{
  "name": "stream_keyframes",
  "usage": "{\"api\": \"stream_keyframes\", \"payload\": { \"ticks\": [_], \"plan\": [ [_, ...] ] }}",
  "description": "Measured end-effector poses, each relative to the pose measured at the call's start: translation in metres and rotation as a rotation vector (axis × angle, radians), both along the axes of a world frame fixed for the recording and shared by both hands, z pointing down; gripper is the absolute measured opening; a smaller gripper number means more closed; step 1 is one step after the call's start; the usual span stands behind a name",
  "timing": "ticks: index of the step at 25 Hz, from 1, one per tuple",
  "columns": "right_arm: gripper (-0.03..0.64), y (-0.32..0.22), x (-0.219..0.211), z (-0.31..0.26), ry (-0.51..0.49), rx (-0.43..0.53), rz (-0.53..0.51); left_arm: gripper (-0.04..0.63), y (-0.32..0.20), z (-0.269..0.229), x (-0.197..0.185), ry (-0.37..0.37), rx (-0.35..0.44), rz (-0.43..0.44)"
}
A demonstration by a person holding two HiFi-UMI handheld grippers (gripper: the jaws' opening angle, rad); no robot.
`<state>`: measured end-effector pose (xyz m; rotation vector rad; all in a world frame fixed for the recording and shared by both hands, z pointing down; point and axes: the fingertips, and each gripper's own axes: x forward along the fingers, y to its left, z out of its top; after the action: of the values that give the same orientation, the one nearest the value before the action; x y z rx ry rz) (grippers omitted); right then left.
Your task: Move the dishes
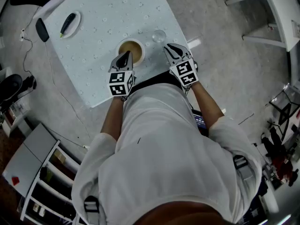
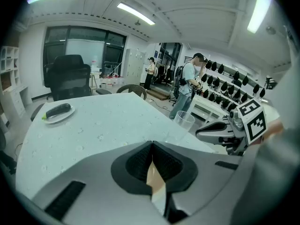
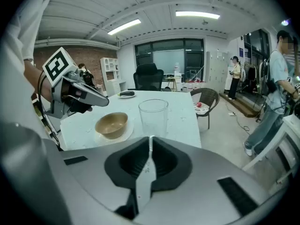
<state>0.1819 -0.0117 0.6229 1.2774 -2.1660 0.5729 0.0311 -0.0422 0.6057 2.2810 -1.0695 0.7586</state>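
Observation:
A tan bowl [image 1: 132, 47] [image 3: 111, 123] sits on a white plate [image 1: 140, 55] [image 3: 123, 134] near the front edge of the pale blue table [image 1: 108, 18]. A clear glass [image 1: 159, 35] [image 3: 153, 116] [image 2: 184, 121] stands to the bowl's right. My left gripper [image 1: 125, 56] [image 2: 151, 146] [image 3: 102, 100] is shut and hovers at the bowl's near left rim, with tan showing through the slit below its tips. My right gripper [image 1: 168, 48] [image 3: 150, 139] [image 2: 213, 130] is shut with nothing in it, its tips just short of the glass.
A small white plate with a dark object [image 1: 70, 24] [image 2: 58, 112] lies at the table's far left, beside a black device [image 1: 42, 30]. An office chair [image 2: 68, 81] and a wicker chair [image 3: 206, 100] stand beyond the table. People stand farther back in the room.

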Motion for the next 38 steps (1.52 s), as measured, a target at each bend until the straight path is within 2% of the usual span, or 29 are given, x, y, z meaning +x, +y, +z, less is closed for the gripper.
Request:
{"api": "stream_keyframes", "payload": {
  "ticks": [1,7,13,17,26,33,38],
  "plan": [
    [-0.002,0.002,0.002,0.0,0.007,-0.003,0.008,0.02,0.0,0.0,0.001,0.002,0.0,0.005],
    [-0.002,0.012,-0.016,0.0,-0.072,-0.048,-0.003,0.02,0.005,0.003,-0.006,0.0,-0.015,0.0],
    [0.0,0.011,-0.052,0.008,-0.169,-0.127,-0.042,0.02,0.01,0.01,-0.032,-0.01,-0.033,-0.058],
    [0.086,0.008,-0.074,0.014,-0.219,-0.175,-0.083,0.02,0.013,0.016,-0.049,-0.014,-0.047,-0.108],
    [0.151,-0.001,-0.104,0.024,-0.308,-0.264,-0.105,0.02,0.023,0.023,-0.08,-0.012,-0.071,-0.212],
    [0.17,-0.007,-0.117,0.033,-0.344,-0.312,-0.071,0.02,0.03,0.023,-0.095,-0.007,-0.075,-0.279],
    [0.17,-0.011,-0.124,0.043,-0.328,-0.345,-0.044,0.02,0.036,0.023,-0.108,-0.006,-0.078,-0.329]
  ]
}}
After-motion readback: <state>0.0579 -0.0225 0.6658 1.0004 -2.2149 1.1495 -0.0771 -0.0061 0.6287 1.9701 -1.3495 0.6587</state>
